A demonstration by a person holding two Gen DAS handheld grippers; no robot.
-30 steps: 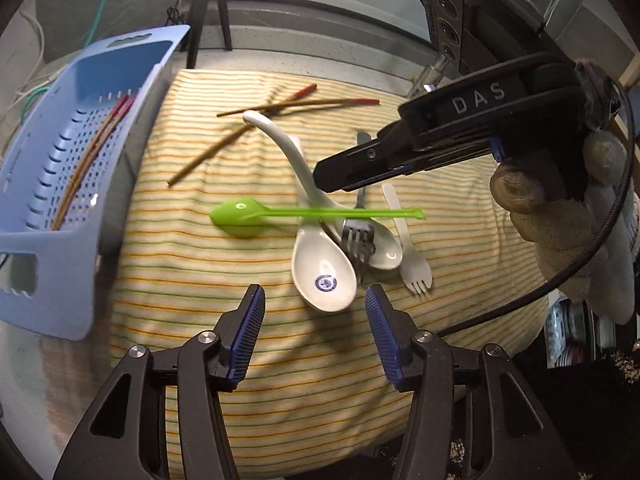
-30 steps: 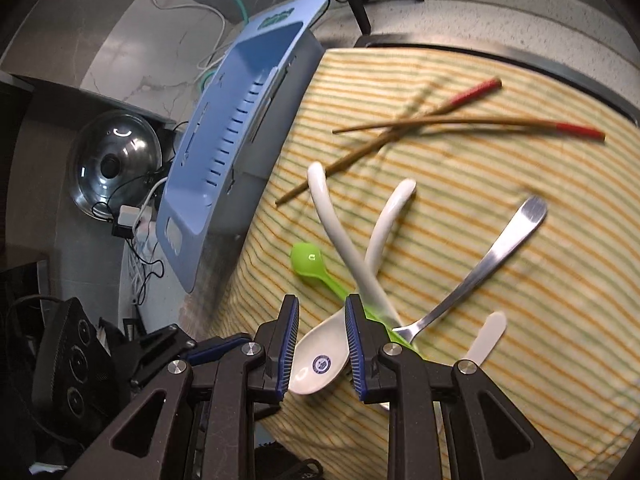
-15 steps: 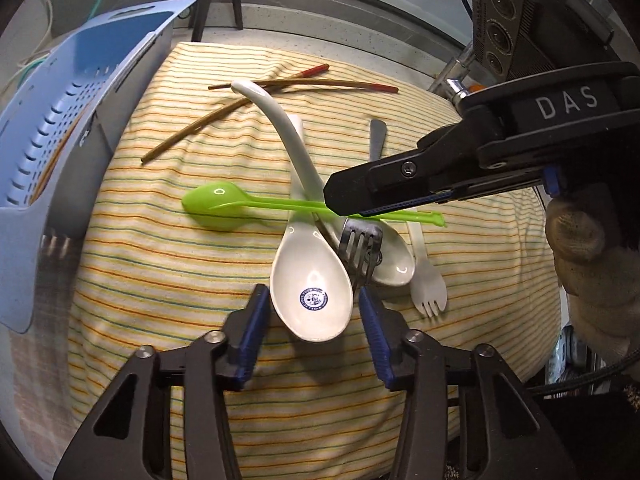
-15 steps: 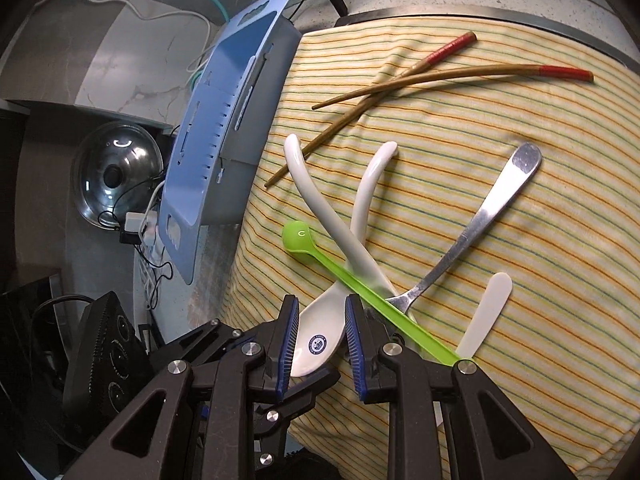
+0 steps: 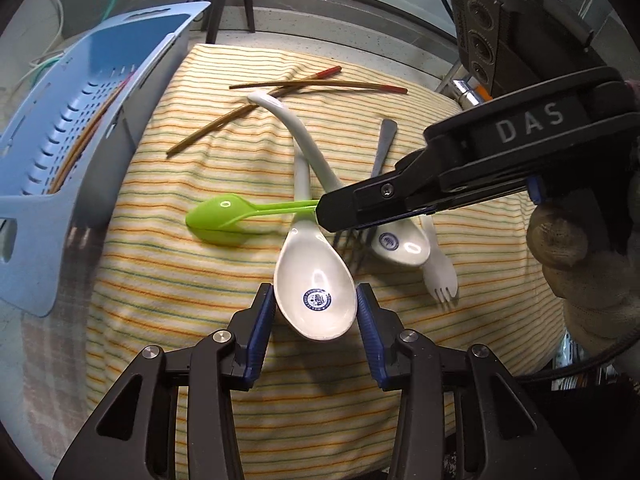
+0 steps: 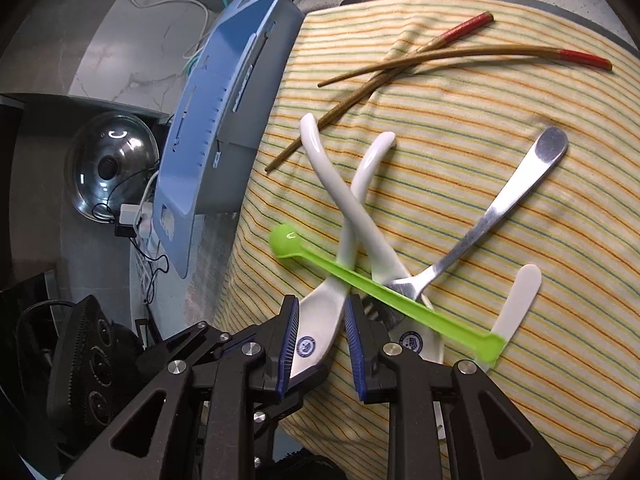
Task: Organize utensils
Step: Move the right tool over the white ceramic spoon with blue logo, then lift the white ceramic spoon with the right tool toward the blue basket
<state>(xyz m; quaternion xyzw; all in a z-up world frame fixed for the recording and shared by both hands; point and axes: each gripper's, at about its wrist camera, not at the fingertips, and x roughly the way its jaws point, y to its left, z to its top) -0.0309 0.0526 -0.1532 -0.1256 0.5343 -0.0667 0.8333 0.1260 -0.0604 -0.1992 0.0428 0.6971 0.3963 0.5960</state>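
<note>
- My left gripper (image 5: pixel 316 312) brackets the white spoon's (image 5: pixel 316 292) bowl, pads seemingly just touching it, ready to lift.
- My right gripper (image 5: pixel 324 214) pinches the green spoon (image 5: pixel 224 218), clear of the pile.
- The basket (image 5: pixel 60 184) waits left of the cloth (image 5: pixel 180 280).

The black plastic left tool (image 5: pixel 316 312) has two fingers with ribbed blue pads (image 5: pixel 262 326) and silver screws. The black right tool (image 6: pixel 322 342) looks the same; its body carries the white letters "DAS". A thick knitted grey glove (image 5: pixel 580 264) and a black cable are beside it.
</note>
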